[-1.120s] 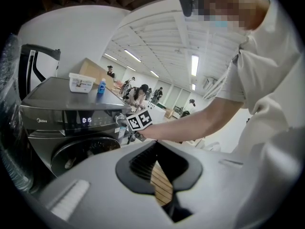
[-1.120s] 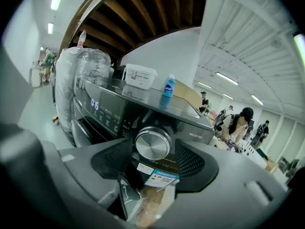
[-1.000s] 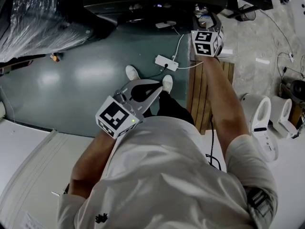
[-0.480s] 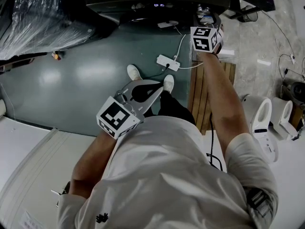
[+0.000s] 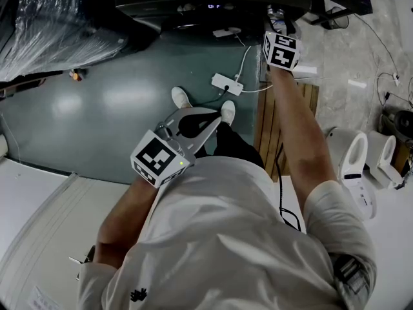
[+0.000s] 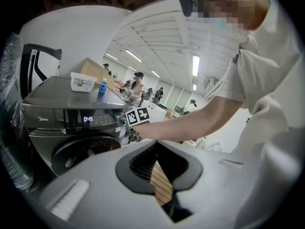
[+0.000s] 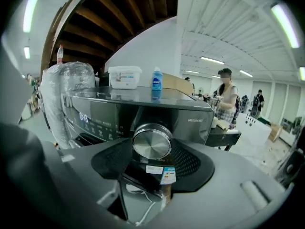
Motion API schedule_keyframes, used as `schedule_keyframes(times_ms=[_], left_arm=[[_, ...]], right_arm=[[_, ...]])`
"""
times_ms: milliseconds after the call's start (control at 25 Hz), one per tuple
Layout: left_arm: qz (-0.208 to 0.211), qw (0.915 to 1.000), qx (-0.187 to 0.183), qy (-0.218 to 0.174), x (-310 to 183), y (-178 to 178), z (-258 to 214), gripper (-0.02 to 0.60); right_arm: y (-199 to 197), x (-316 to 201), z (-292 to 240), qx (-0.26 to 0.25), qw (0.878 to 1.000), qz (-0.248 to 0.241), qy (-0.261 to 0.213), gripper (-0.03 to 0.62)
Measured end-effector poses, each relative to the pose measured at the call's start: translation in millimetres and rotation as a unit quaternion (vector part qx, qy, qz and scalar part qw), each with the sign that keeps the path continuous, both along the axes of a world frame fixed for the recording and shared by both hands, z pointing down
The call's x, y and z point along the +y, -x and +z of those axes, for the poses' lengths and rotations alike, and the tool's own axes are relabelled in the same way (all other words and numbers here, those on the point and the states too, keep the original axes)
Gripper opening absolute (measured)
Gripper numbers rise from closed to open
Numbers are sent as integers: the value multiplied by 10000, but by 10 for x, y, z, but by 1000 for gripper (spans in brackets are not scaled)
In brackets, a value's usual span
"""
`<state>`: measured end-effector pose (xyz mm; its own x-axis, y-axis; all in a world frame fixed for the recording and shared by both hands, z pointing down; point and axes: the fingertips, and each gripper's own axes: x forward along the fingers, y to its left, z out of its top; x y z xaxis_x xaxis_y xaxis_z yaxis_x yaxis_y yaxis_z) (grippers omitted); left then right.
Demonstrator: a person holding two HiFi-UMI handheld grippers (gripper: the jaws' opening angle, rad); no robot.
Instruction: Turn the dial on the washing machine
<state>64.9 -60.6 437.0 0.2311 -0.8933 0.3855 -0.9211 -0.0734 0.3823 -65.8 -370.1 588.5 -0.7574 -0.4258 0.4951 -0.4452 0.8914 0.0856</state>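
Dial: the round metal dial (image 7: 152, 142) sits on the dark front panel of the washing machine (image 7: 114, 109), at the right of the lit display (image 7: 83, 117).
Right gripper: the right gripper (image 7: 152, 148) is stretched out to the machine. Its jaws are closed onto the dial, one on each side of the rim, and I see no gap between them and the rim.
Left gripper: the left gripper (image 5: 214, 118) hangs low before the person's body, well apart from the machine. Its jaws are together, with nothing between them.
Risk of slip: the rim looks smooth and shiny. If the hold is light or not centred, I think the jaws can slide around it and the dial will not follow.
Risk of overshoot: a big twist of the arm may pass the wanted program, so a slow turn seems safer.
Risk underfoot: a white power strip (image 5: 225, 84) and its cable (image 5: 244, 60) lie on the floor between the person's feet and the machine. A step forward could catch them.
On top of the machine: a blue bottle (image 7: 157, 82) and a white tub (image 7: 125, 77) stand well above the dial, not in the way.
Beside: a plastic-wrapped bundle (image 7: 66, 92) is at the machine's left, and wooden slats (image 5: 266, 131) lie under the right arm.
In the way: nothing stands between the gripper and the dial.
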Motion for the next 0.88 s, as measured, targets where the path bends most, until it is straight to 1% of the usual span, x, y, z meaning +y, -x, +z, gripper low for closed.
schedule_keyframes(times_ms=[80,120,200,280,400,480,560,640,760,880], left_arm=[[13,10000,-4,-5,-7,0,3,57],[21,10000,-6,-9,-12,-4,1,57],[31,10000,-7,-11,-18,-14,-6,57],[31,10000,-7,-1,-18,-21,-3,57],[22,10000,-15,30,-4,-22,25,57],[32,10000,-17,20,-7,-32,26,57],[55,10000,-12,-21,-24,-45,1,57],[71,10000,-10,-32,-31,-60,-8,57],[76,10000,-22,-22,-30,-66,-4,57],[57,10000,-23,3,-15,-54,-1,57]], right_arm=[[-14,-5,4,-190,9994,126,274,252],[-19,-7,4,-233,9991,150,333,252],[-26,-9,-5,-242,9991,122,319,252],[-41,-9,-20,-197,9996,17,199,253],[-72,15,-34,-24,9996,-247,-149,253],[-82,59,-58,146,9974,-493,-502,253],[-71,112,-66,367,9919,-770,-939,253],[-58,141,-25,542,9857,-955,-1282,253],[-31,144,14,735,9793,-1039,-1575,253],[11,122,35,851,9779,-997,-1627,253]])
